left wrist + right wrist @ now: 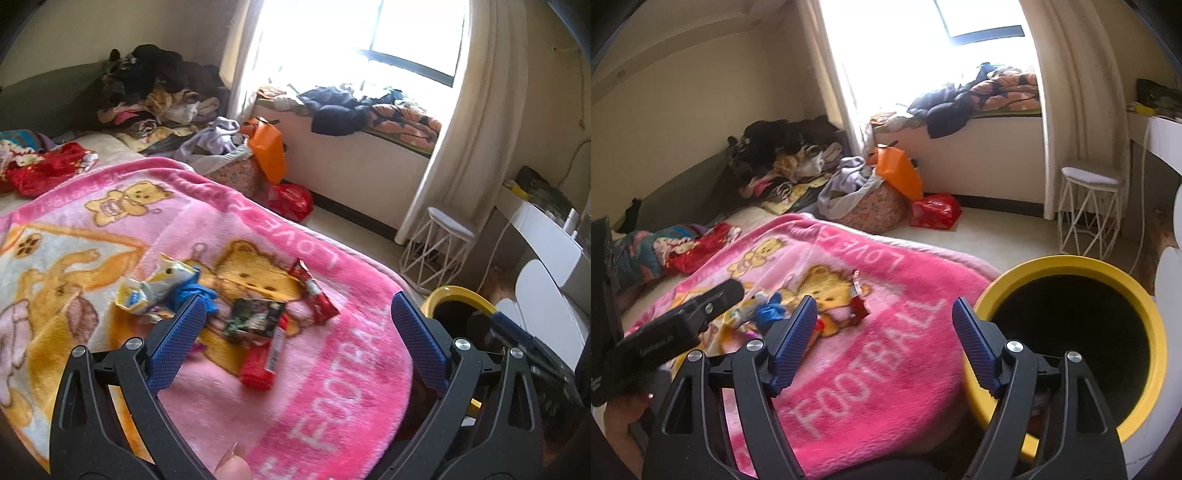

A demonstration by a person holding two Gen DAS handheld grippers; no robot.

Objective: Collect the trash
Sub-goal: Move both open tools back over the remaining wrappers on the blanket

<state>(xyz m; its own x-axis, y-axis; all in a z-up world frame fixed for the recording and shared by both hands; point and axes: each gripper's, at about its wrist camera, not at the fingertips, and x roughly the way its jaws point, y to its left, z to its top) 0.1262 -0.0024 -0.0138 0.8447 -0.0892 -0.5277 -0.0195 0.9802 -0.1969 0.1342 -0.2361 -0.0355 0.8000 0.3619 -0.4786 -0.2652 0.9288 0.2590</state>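
Wrappers lay scattered on the pink blanket (332,387).
Left gripper (299,314) and right gripper (884,317) both gaped empty; yellow bin (1108,266) stood at three o'clock.

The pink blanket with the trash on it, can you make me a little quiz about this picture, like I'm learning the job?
1. True or false: the left gripper is open and holds nothing.
2. Which lies nearest the left gripper? A) red wrapper B) orange bag C) white stool
3. Fill in: the bin beside the bed has a ____ rim.

Key: 1 true. 2 A. 3 yellow.
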